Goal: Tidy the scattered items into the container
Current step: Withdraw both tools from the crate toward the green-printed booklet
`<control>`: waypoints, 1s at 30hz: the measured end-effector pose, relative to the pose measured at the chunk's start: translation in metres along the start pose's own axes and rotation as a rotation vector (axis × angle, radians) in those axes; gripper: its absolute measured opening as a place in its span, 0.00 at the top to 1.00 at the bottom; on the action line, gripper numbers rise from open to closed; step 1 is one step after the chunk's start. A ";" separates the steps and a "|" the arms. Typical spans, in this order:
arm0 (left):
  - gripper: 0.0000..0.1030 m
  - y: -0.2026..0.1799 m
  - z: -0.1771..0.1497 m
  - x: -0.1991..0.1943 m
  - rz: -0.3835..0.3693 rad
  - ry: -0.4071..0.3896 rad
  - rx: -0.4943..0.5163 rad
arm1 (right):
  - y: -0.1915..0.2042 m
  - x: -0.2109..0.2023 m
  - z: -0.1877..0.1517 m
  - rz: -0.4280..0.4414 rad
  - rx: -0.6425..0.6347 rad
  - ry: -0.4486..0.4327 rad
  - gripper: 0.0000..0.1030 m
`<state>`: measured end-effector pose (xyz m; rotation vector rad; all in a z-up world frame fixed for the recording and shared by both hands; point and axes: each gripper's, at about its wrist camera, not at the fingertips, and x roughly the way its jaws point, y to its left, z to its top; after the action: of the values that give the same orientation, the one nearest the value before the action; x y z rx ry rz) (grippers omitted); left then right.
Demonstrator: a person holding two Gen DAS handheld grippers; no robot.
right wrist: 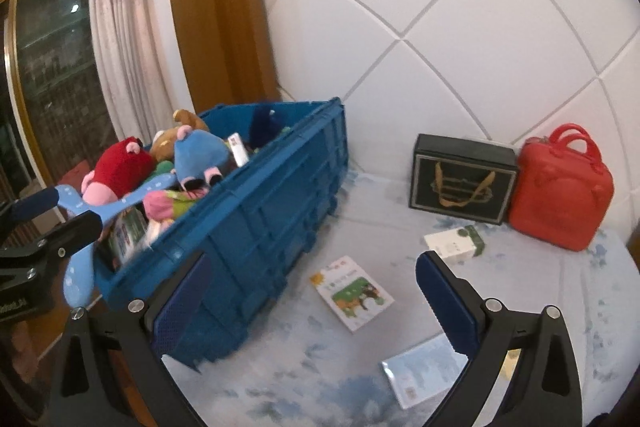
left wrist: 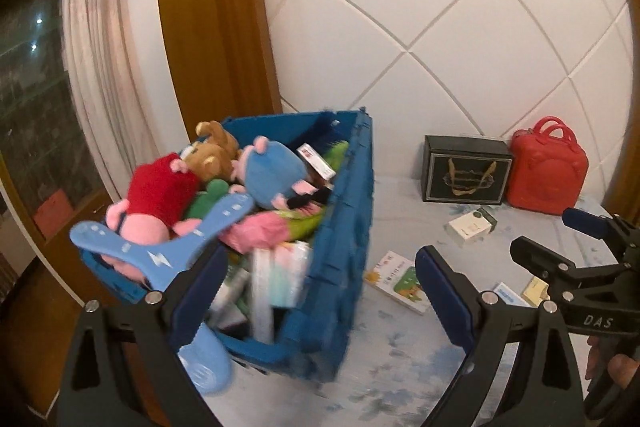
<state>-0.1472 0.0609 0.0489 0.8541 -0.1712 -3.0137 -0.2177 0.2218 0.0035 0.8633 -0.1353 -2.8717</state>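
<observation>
Left tongs (left wrist: 320, 291) gape over the blue crate (left wrist: 344, 227), holding nothing; right tongs (right wrist: 312, 303) gape above the picture book (right wrist: 352, 293), crate at ten o'clock.

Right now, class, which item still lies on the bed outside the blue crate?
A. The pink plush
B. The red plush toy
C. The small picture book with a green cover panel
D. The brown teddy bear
C: the picture book lies flat on the bedsheet beside the blue crate, while the plush toys are piled inside it.

One blue crate (right wrist: 256, 211), one red bag (right wrist: 560, 187), one dark gift box (right wrist: 460, 179), one picture book (right wrist: 352, 293)
</observation>
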 end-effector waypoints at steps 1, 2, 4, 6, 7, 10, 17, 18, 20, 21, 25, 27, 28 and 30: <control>0.07 -0.007 -0.002 0.000 -0.001 0.005 0.000 | -0.006 -0.003 -0.003 0.001 -0.002 0.003 0.00; 0.07 -0.016 -0.005 0.001 -0.007 0.014 0.001 | -0.011 -0.006 -0.006 -0.001 -0.006 0.004 0.00; 0.07 -0.028 -0.008 0.003 -0.015 0.030 0.006 | -0.022 -0.010 -0.012 -0.018 -0.014 0.011 0.00; 0.07 -0.040 -0.012 0.008 -0.026 0.044 0.018 | -0.032 -0.013 -0.017 -0.033 -0.011 0.016 0.00; 0.07 -0.044 -0.013 0.010 -0.034 0.050 0.021 | -0.039 -0.014 -0.019 -0.037 -0.002 0.021 0.00; 0.07 -0.057 -0.017 0.020 -0.060 0.067 0.036 | -0.053 -0.015 -0.025 -0.054 0.019 0.029 0.00; 0.07 -0.076 -0.022 0.058 -0.151 0.119 0.067 | -0.087 -0.010 -0.039 -0.134 0.090 0.065 0.00; 0.07 -0.078 -0.023 0.062 -0.158 0.125 0.074 | -0.092 -0.008 -0.041 -0.153 0.100 0.073 0.00; 0.07 -0.083 -0.024 0.076 -0.191 0.141 0.082 | -0.105 -0.003 -0.045 -0.182 0.136 0.090 0.00; 0.07 -0.085 -0.025 0.081 -0.203 0.148 0.084 | -0.110 0.000 -0.047 -0.189 0.127 0.092 0.00; 0.07 -0.094 -0.031 0.108 -0.229 0.184 0.089 | -0.131 0.014 -0.058 -0.246 0.159 0.142 0.00; 0.07 -0.100 -0.035 0.125 -0.228 0.224 0.092 | -0.144 0.022 -0.063 -0.256 0.179 0.160 0.00; 0.07 -0.103 -0.037 0.131 -0.222 0.239 0.099 | -0.151 0.026 -0.064 -0.258 0.190 0.169 0.00; 0.07 -0.111 -0.038 0.146 -0.204 0.261 0.113 | -0.163 0.035 -0.065 -0.257 0.205 0.183 0.00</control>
<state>-0.2484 0.1619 -0.0716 1.3415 -0.2686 -3.0566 -0.2283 0.3739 -0.0900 1.2630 -0.3251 -3.0302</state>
